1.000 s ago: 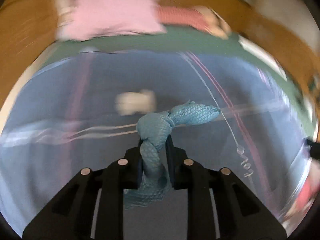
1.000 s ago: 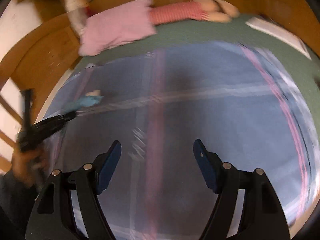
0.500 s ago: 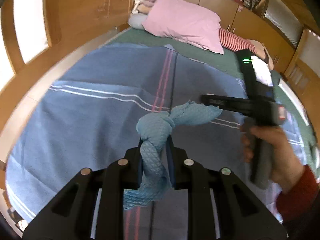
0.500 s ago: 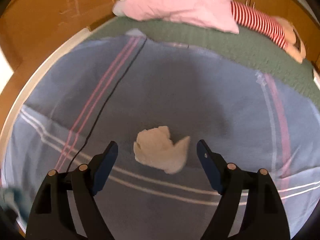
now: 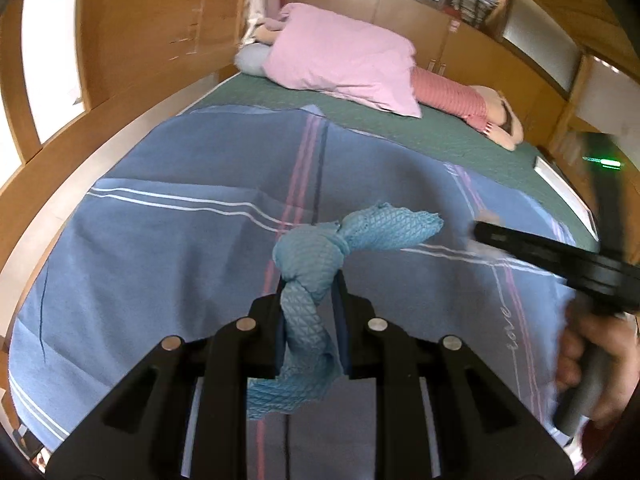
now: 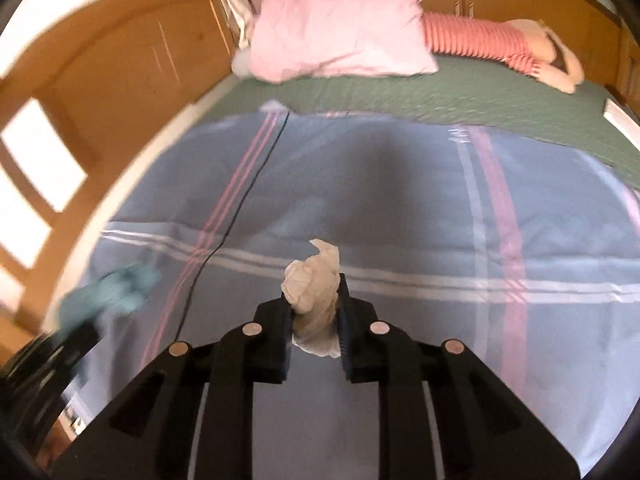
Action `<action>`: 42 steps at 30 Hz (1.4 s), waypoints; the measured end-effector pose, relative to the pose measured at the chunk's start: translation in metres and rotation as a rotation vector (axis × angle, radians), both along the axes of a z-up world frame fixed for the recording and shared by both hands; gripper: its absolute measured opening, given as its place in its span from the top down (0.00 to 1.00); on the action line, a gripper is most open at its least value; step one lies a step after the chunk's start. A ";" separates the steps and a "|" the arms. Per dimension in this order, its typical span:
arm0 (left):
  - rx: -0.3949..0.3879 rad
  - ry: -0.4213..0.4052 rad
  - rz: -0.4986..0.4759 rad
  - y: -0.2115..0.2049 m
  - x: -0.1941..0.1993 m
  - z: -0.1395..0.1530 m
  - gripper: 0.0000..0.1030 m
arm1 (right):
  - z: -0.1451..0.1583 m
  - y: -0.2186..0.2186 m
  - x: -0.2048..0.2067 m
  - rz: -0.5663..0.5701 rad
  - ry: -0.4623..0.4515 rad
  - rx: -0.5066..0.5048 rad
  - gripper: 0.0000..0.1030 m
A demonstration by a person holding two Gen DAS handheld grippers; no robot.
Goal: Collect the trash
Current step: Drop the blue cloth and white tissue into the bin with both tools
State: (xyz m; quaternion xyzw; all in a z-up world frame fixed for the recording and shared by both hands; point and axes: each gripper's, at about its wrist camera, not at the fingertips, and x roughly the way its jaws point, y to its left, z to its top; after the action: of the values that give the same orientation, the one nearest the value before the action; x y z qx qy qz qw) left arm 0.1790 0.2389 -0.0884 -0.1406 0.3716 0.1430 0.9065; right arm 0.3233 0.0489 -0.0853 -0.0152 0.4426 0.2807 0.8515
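Observation:
My left gripper point(image 5: 310, 280) is shut on a knotted light-blue mesh cloth point(image 5: 316, 256) and holds it above the blue striped blanket point(image 5: 180, 248). My right gripper point(image 6: 312, 286) is shut on a crumpled white tissue point(image 6: 314, 280), lifted just off the blanket point(image 6: 440, 208). In the left wrist view the right gripper point(image 5: 480, 234) reaches in from the right with a bit of white at its tip. In the right wrist view the blue cloth point(image 6: 112, 292) shows blurred at the left.
A pink pillow point(image 5: 344, 60) and a doll in a red-striped top point(image 5: 460, 100) lie on the green bedcover point(image 5: 400, 124) at the head of the bed. Wooden walls and cupboards surround the bed. A white flat object point(image 6: 622, 120) lies at the right edge.
My right gripper closed on the white tissue, which lay between its open fingers half a second ago. My left gripper kept hold of the blue cloth and shifted its view slightly.

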 end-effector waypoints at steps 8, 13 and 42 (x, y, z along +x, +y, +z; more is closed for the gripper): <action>-0.079 -0.067 -0.187 -0.089 -0.058 0.016 0.80 | 0.057 -0.144 -0.133 -0.072 -0.054 0.061 0.81; -0.098 -0.081 -0.366 -0.161 -0.097 0.031 0.80 | 0.072 -0.217 -0.212 -0.155 -0.099 0.022 0.81; 0.077 -0.008 -0.789 -0.370 -0.194 0.033 0.16 | 0.047 -0.371 -0.375 -0.471 -0.068 0.055 0.26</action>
State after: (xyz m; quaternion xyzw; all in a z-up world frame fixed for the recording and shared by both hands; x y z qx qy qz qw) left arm -0.0149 -0.1309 -0.0557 0.0465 0.3878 -0.2030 0.8979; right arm -0.0517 -0.3223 -0.0387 0.1020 0.3972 0.0857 0.9080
